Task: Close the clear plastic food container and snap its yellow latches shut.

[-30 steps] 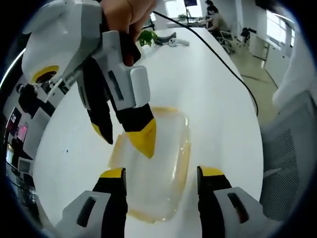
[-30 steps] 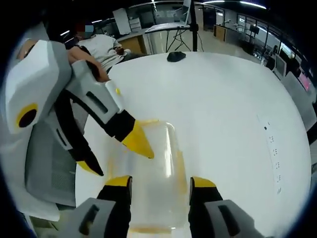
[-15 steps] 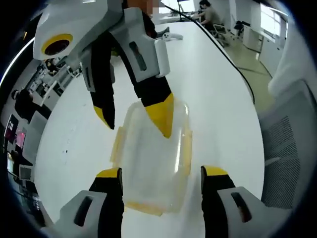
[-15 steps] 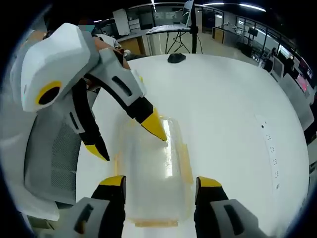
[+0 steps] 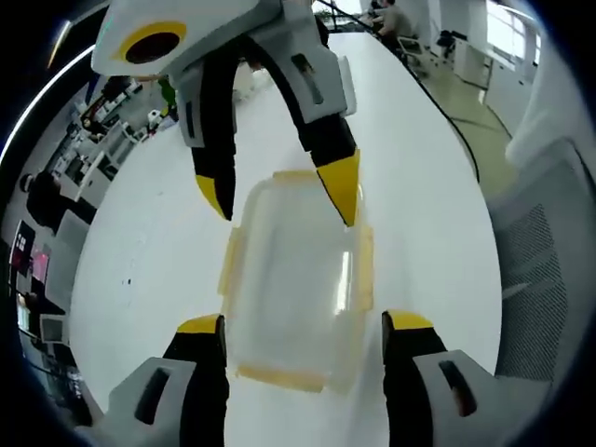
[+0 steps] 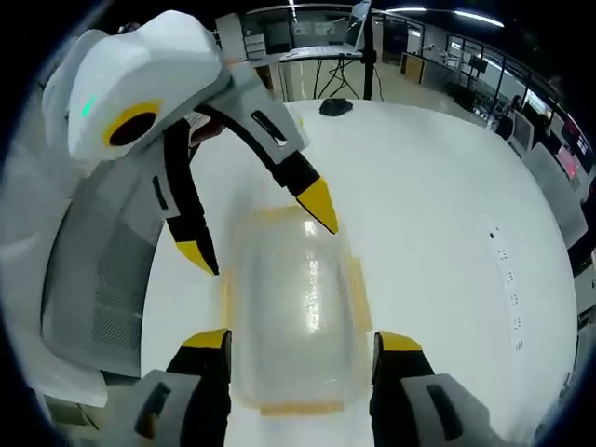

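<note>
A clear plastic food container (image 5: pixel 296 279) (image 6: pixel 293 307) with its lid on lies on the white table (image 5: pixel 158 251). Yellow latches (image 5: pixel 232 265) line its four sides, one at its near end (image 6: pixel 300 408). In the left gripper view my left gripper (image 5: pixel 303 326) stands open, its yellow-tipped jaws either side of the container's near end. The right gripper (image 5: pixel 279 196) reaches in from the far end, open, one tip over the lid's far edge. In the right gripper view my right gripper (image 6: pixel 298 343) is open astride the container, and the left gripper (image 6: pixel 261 237) faces it, open.
A black cable (image 5: pixel 438 102) runs along the table's far side. A mesh office chair (image 5: pixel 540 270) stands by the table edge. A dark mouse-like object (image 6: pixel 331 105) lies far off. Desks, a tripod and seated people fill the background.
Both grippers have risen and tilted more downward over the container, so it now shows from above and centred. The jaw tips have moved from the middle toward the two ends of the lid.
</note>
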{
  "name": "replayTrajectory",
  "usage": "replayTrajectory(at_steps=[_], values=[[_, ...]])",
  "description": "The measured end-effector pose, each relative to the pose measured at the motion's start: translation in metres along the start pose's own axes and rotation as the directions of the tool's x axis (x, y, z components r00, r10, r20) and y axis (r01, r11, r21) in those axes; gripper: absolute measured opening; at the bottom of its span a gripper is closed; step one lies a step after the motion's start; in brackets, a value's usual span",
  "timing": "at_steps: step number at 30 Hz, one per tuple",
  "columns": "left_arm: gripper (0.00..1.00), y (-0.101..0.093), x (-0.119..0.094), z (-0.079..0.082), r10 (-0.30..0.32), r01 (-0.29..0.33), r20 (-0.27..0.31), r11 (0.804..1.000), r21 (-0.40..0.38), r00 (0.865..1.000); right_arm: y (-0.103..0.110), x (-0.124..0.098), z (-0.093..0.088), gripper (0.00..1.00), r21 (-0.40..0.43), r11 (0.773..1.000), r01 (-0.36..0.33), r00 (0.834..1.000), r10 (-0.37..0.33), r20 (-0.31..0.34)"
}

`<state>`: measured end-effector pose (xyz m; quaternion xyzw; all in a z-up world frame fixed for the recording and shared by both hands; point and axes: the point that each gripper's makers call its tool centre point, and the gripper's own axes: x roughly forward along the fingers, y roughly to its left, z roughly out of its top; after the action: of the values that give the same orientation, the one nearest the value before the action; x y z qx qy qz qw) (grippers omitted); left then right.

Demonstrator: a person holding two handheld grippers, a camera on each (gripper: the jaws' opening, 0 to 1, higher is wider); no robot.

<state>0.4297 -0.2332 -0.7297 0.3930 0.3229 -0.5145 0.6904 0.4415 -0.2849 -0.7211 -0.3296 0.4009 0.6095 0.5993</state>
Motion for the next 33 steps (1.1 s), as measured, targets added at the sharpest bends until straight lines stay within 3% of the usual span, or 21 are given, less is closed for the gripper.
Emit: replayTrajectory(at_steps=[8, 21, 28, 33], values=[[0.75, 0.006, 0.001, -0.005, 0.009, -0.008, -0.010, 1.000, 0.022, 1.000, 0.006, -0.002, -0.002, 0.69, -0.035, 0.999, 0.034, 0.999, -0.034, 0.001], [0.88, 0.008, 0.013, -0.018, -0.019, 0.020, -0.051, 0.999, 0.028, 0.999, 0.010, 0.013, -0.027, 0.83, -0.116, 0.989, 0.094, 0.994, -0.101, -0.053], [0.90, 0.005, 0.025, -0.024, -0.034, 0.037, -0.090, 0.999, 0.035, 0.995, 0.008, 0.024, -0.037, 0.83, -0.133, 0.986, 0.104, 0.989, -0.117, -0.092], [0.87, 0.003, 0.034, -0.028, -0.032, 0.039, -0.120, 0.997, 0.060, 0.992, 0.001, 0.023, -0.037, 0.77, -0.142, 0.982, 0.128, 0.983, -0.144, -0.110]])
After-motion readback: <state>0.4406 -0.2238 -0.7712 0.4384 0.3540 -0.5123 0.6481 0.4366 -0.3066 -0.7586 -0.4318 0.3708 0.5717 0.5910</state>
